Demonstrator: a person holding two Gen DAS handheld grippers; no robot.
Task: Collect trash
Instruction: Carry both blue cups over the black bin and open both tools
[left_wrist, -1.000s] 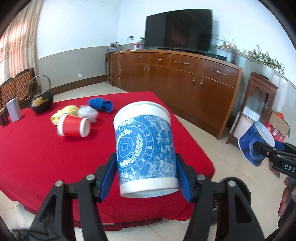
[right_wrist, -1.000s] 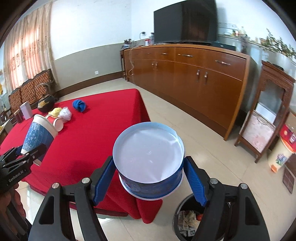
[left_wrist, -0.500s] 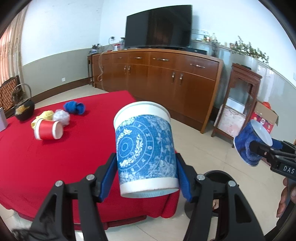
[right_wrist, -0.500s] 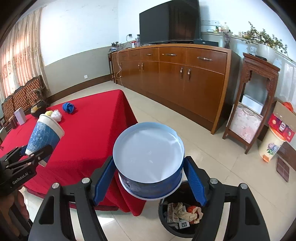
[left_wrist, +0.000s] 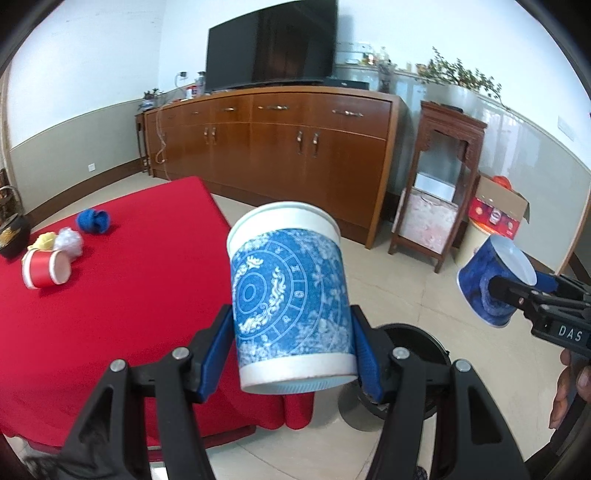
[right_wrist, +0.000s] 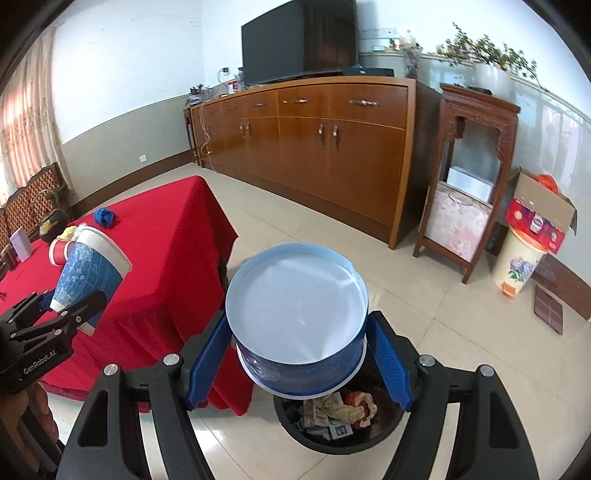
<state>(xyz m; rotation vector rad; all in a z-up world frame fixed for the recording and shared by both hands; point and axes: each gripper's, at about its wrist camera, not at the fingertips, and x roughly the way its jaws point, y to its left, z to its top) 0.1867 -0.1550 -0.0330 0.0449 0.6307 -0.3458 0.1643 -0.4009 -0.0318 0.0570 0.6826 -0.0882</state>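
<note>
Left gripper (left_wrist: 291, 354) clamped by its blue fingers (left_wrist: 218, 350) on a tall blue-patterned paper cup (left_wrist: 290, 302), just past the corner of the red-clothed desk (left_wrist: 129, 295) and beside the black trash bin (right_wrist: 332, 424) on the floor. Right gripper (right_wrist: 299, 363) closed on a wide blue paper bowl (right_wrist: 295, 317), directly above that bin, half full of crumpled wrappers. Back on the desk, well away from the bin: a toppled red cup (left_wrist: 46, 267), yellow, white and blue wads.
</note>
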